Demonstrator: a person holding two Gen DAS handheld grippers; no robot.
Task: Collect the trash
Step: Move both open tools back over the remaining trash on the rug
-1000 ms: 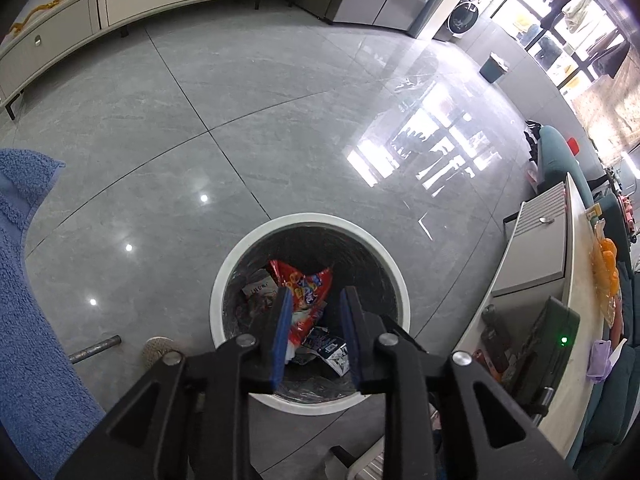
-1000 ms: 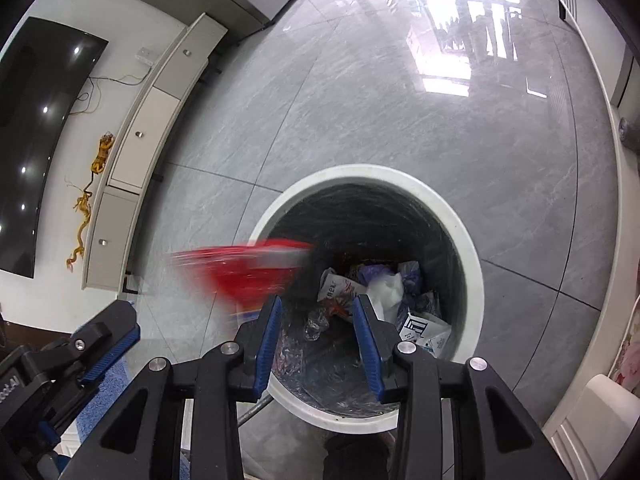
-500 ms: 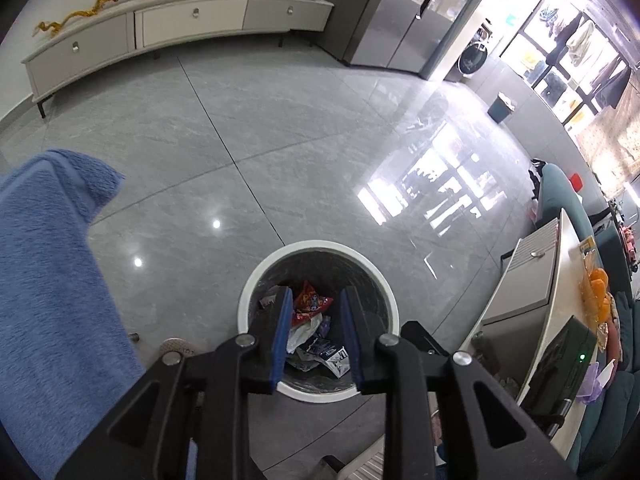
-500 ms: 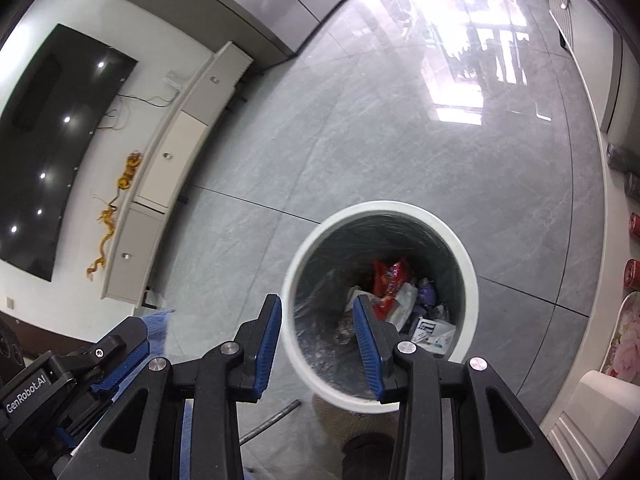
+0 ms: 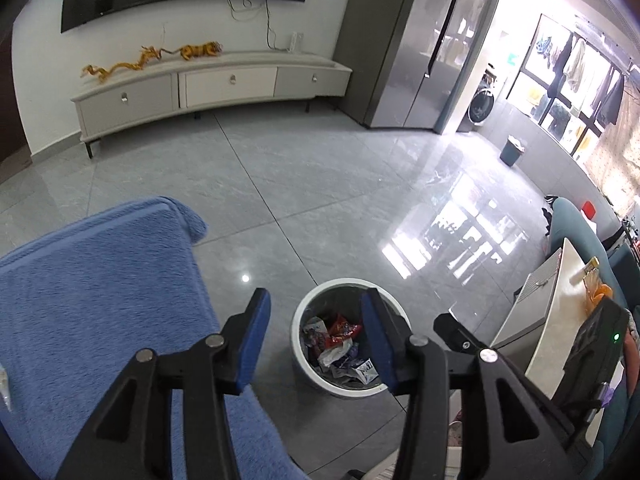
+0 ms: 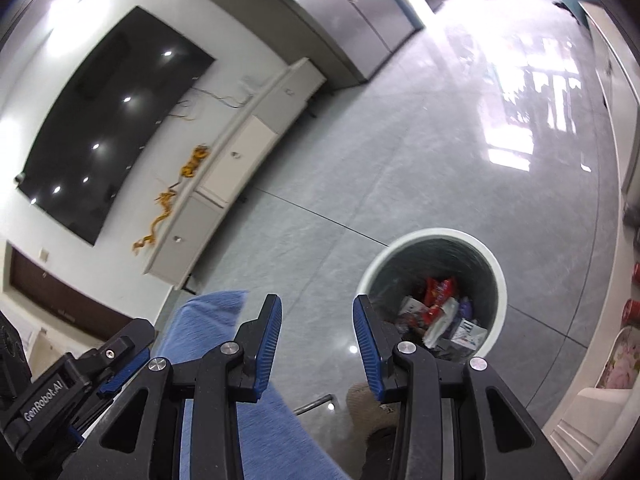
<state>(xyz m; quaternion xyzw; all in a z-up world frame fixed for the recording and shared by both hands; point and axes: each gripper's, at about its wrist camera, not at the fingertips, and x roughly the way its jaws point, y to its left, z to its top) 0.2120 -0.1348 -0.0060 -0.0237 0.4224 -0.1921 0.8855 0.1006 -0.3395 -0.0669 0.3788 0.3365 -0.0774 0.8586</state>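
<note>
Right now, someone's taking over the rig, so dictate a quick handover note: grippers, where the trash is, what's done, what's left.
Left gripper: jaws have just been opening, nothing between them.
Right gripper: open, empty.
Bin: on the floor below and ahead of both grippers, upright.
Trash: red wrapper and mixed paper and packets lie inside the bin.
Done: the red wrapper is in the bin.
Left: no loose trash shows on the visible floor; the blue towel hides part of it, so check elsewhere.

Grey tiled floor [image 5: 304, 184]: white trash bin [image 5: 308, 368], TV cabinet [image 5: 208, 88] standing.
</note>
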